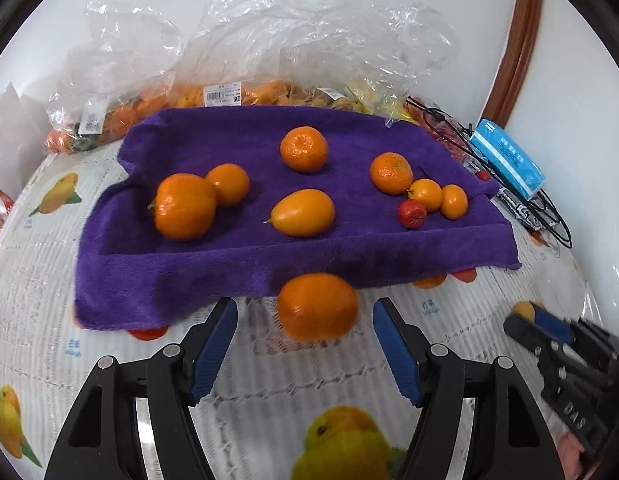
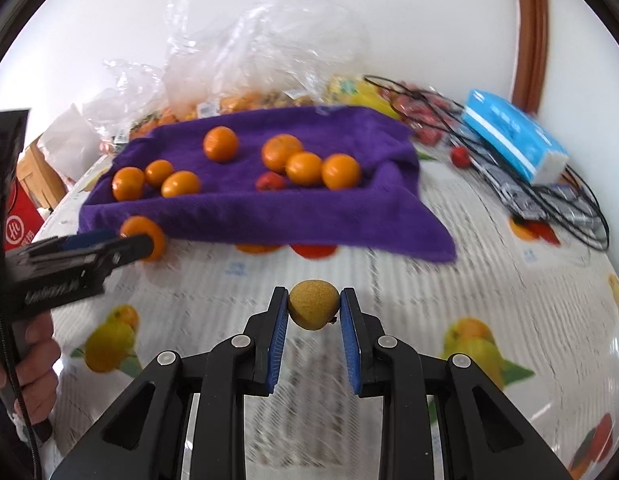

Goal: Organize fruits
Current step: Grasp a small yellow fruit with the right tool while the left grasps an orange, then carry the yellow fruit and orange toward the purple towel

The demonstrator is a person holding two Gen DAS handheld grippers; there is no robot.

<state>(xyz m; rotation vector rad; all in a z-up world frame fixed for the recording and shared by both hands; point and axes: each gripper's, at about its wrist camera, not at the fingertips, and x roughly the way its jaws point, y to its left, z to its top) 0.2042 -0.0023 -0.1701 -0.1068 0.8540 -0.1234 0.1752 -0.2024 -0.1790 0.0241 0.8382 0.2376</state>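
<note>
A purple towel [image 1: 229, 264] [image 2: 269, 212] lies on the fruit-print tablecloth with several oranges and kumquats on it, plus a small red fruit [image 1: 411, 213] [image 2: 269, 181]. Just off the towel's near edge sits an orange [image 1: 317, 306] [image 2: 147, 232]. My left gripper [image 1: 305, 308] [image 2: 121, 240] stands open around it, with a gap on each side between pad and fruit. My right gripper [image 2: 314, 308] is shut on a small brownish-yellow round fruit [image 2: 313, 305] above the tablecloth. It shows in the left wrist view at the lower right [image 1: 549, 328].
Clear plastic bags of fruit [image 1: 237, 60] [image 2: 249, 60] are heaped along the wall behind the towel. A blue tissue pack [image 1: 509, 160] [image 2: 513, 136] and black cables [image 1: 549, 216] [image 2: 569, 208] lie at the right. A red box [image 2: 19, 224] stands at the left edge.
</note>
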